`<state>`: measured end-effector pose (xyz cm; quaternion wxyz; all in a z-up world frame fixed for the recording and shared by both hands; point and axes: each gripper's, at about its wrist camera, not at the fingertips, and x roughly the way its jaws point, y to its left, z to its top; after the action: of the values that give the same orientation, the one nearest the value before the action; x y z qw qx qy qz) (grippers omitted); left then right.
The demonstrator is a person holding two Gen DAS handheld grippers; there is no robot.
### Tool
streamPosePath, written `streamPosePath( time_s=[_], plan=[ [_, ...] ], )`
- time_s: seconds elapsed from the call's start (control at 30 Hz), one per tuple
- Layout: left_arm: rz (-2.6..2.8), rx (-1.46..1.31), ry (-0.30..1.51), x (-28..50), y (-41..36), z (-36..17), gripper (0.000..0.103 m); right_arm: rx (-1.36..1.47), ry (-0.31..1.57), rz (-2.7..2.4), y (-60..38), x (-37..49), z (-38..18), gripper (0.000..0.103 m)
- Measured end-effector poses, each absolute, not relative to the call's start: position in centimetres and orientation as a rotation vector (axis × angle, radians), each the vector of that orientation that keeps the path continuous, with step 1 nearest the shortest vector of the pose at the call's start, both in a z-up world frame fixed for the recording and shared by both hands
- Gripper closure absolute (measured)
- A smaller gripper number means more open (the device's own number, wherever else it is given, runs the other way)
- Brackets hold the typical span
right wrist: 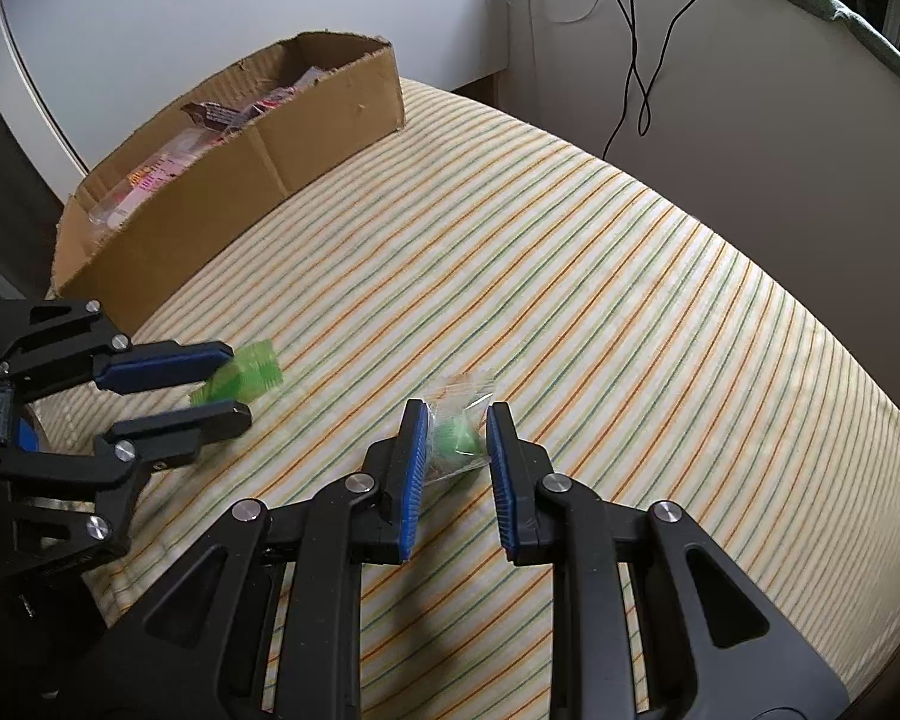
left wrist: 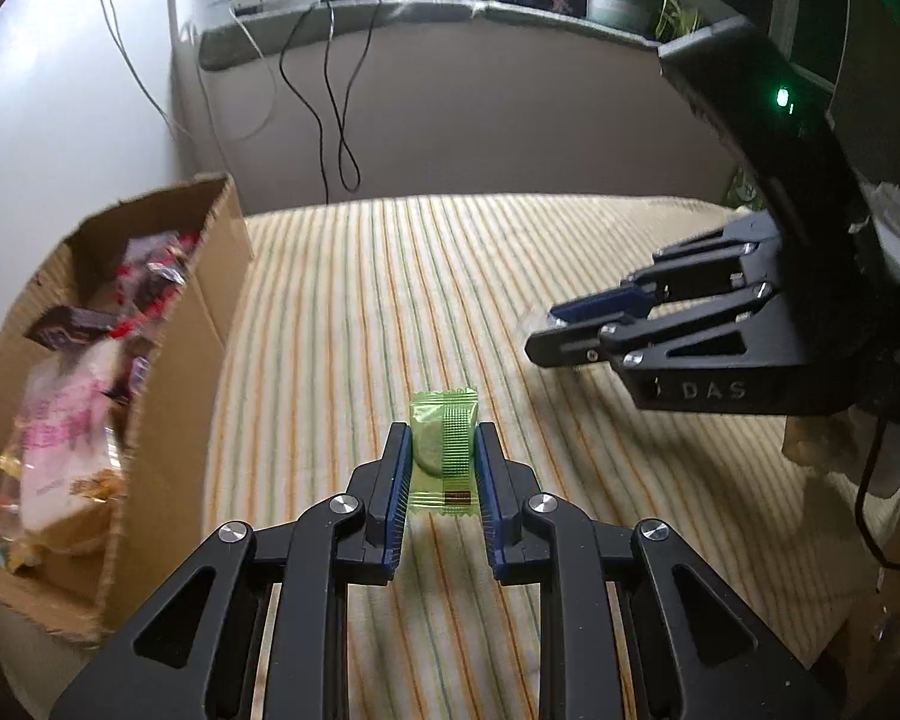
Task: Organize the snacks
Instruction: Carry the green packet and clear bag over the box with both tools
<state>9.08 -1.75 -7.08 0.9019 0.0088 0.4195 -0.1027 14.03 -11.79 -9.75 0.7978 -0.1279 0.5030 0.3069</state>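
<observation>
Striped cloth (left wrist: pixel 390 312) underneath everything, soft and giving, so worth pressing down lightly before closing. Nearest, left gripper (left wrist: pixel 441 450) straddling the green packet (left wrist: pixel 444 450), blue pads (left wrist: pixel 397 480) seemingly touching both long edges; pinching it already or just about to (contact not certain from here). Squeezing across the narrow width, not the crimped ends, keeping the packet from folding. Lifting straight up, then swinging left.

Right gripper (right wrist: pixel 457 438) likewise bracketing a clear wrapper with a green sweet (right wrist: pixel 459 441), jaws close on both sides, film crinkling at the left pad; grip looking partial, so closing slowly on the sweet itself, not the loose film.

Farther left, cardboard box (right wrist: pixel 330 114) standing open on the cloth, already holding several snack bags (left wrist: pixel 72 420). Clearing the near wall before releasing, one gripper at a time, avoiding collision over the opening.
</observation>
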Motion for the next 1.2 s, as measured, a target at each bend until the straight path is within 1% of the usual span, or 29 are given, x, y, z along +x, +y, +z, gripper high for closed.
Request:
streamPosePath(
  time_s=[0.2, 0.6, 0.9, 1.2],
  plan=[
    [-0.221, 0.005, 0.796, 7.6, -1.1, -4.8, 0.084, -0.258, 1.054, 0.641, -12.3, 13.1, -8.5, 0.082],
    [-0.176, -0.023, 0.726, 6.3, 2.5, -2.6, 0.084, -0.224, 0.988, 0.623, -10.8, 12.7, -5.7, 0.082],
    [-0.087, -0.060, 0.692, 6.8, 7.4, -1.8, 0.084, -0.190, 0.930, 0.651, -6.7, 13.7, -3.4, 0.082],
    [0.005, -0.084, 0.680, 7.0, 11.9, -1.7, 0.084, -0.215, 0.900, 0.689, -1.7, 14.3, -2.6, 0.082]
  ],
)
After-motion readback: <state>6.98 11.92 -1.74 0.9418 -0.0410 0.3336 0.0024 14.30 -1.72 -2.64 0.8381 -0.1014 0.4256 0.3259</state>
